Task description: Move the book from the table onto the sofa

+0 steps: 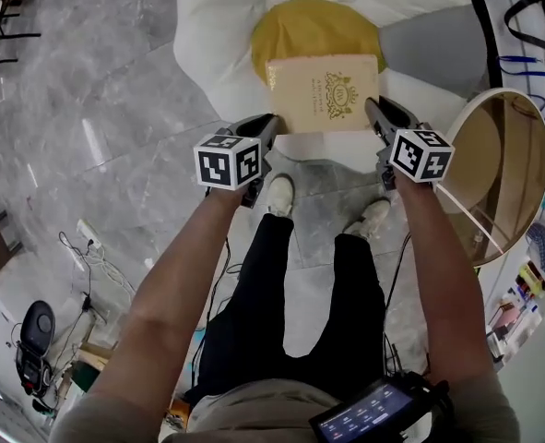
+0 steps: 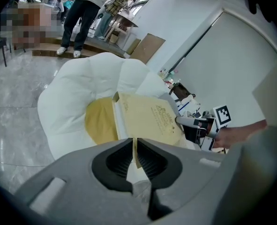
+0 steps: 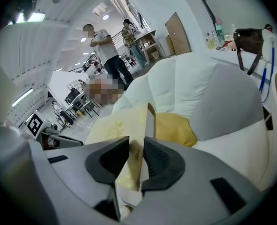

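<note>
Gripping one book, left hand-held gripper, right hand-held gripper (two, both clamped), over one sofa.

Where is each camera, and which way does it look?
Head view: on the person's head, looking steeply down at the book and sofa; both arms and legs show.
Left gripper view: on the left hand-held gripper, facing along its jaws, shut on the book; the person's right hand shows.
Right gripper view: on the right hand-held gripper, facing along its jaws, shut on the book; the left gripper's cube shows.
All three share the book and sofa.
</note>
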The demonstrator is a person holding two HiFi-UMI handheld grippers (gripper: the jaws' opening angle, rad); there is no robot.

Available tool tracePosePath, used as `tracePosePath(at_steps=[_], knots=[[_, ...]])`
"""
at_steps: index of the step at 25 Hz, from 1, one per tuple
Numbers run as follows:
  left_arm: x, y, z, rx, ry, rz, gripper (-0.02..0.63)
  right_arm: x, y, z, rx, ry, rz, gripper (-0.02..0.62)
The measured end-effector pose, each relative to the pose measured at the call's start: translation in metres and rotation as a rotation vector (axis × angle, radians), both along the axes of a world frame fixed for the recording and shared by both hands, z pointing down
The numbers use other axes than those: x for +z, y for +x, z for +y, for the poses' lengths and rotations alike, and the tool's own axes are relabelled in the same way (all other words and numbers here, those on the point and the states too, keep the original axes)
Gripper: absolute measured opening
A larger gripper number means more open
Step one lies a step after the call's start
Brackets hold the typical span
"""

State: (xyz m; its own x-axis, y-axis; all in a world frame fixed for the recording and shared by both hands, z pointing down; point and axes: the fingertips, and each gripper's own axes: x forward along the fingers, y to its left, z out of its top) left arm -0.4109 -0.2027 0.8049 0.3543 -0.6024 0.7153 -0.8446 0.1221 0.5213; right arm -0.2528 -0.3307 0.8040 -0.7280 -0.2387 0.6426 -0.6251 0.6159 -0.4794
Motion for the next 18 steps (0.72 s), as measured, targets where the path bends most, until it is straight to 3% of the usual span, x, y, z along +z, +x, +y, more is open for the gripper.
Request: tracePosePath(at_steps=[10, 18], knots=[[0.115, -0.018, 0.003, -0.025, -0.027, -0.009, 0.021, 0.109, -0.036, -0.011, -0.077, 0.02, 0.017, 0.095], [0.18, -0.03, -0.004, -0.013, -0.059, -0.028, 0.023, 0.17, -0.054, -0.022, -0.148, 0.037, 0.088, 0.11]])
